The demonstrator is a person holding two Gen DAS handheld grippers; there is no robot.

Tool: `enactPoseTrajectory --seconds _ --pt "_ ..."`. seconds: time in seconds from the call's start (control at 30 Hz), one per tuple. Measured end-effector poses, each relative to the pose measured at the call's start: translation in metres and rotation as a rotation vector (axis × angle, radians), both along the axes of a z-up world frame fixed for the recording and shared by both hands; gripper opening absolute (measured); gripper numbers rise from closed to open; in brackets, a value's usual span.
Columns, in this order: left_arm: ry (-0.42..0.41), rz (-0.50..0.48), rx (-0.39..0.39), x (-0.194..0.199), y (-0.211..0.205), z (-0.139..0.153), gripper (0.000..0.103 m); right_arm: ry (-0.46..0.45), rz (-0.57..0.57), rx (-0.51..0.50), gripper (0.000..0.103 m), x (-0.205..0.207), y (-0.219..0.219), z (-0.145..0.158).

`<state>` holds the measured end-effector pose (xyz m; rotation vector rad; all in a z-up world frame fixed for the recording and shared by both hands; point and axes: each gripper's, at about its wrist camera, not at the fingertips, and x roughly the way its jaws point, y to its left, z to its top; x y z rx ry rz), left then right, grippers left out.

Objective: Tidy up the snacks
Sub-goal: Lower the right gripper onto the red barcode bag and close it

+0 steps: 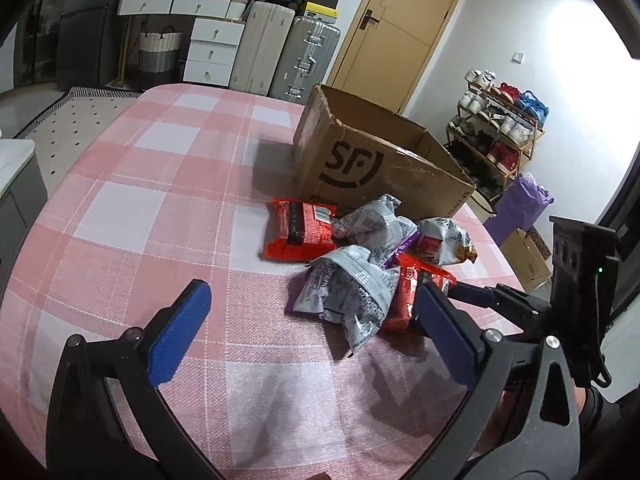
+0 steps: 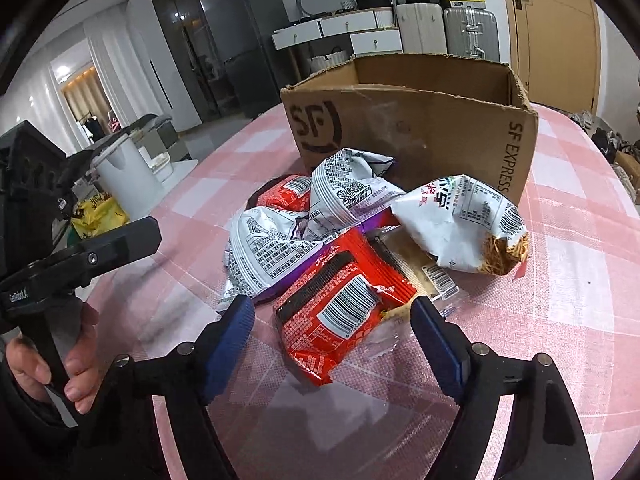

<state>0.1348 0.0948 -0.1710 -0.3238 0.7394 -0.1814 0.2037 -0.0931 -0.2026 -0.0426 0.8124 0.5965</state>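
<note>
A pile of snack packets lies on the pink checked tablecloth [image 1: 160,208] in front of an open SF cardboard box [image 1: 360,160] [image 2: 420,120]. My right gripper [image 2: 331,308] is open and straddles a red packet [image 2: 340,308] at the near edge of the pile; the pads are not pressing on it. White printed packets [image 2: 272,252], one torn open with noodles showing [image 2: 472,220], lie behind it. My left gripper [image 1: 314,294] is open and low over the cloth, its right pad beside a crumpled white packet [image 1: 352,292]. Another red packet [image 1: 300,232] lies nearer the box.
One finger [image 1: 476,293] of my right gripper reaches in from the right; a hand [image 2: 52,360] holds the left gripper's handle. Suitcases [image 1: 304,52], white drawers [image 1: 212,52], a door [image 1: 400,20] and a shoe rack [image 1: 496,128] stand beyond the table.
</note>
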Motion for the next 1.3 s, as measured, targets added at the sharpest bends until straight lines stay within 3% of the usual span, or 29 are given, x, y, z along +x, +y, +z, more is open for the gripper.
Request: enactPoseTrajectory --seconds 0.43,0.6,0.77,1.3 --pt "0.027 0.000 -0.065 0.005 0.012 -0.017 0.102 -0.017 0.011 -0.113 0.067 0.005 0.027 -0.006" --pt "0.037 0.009 -0.078 0.005 0.015 -0.021 0.102 -0.014 0.036 -0.106 0.060 0.004 0.035 -0.007" --pt "0.034 0.013 -0.079 0.005 0.015 -0.020 0.102 0.045 0.053 -0.022 0.045 0.007 0.027 -0.009" --pt "0.038 0.024 -0.057 0.000 0.014 -0.015 0.102 0.084 0.071 0.122 0.029 -0.007 0.005 -0.005"
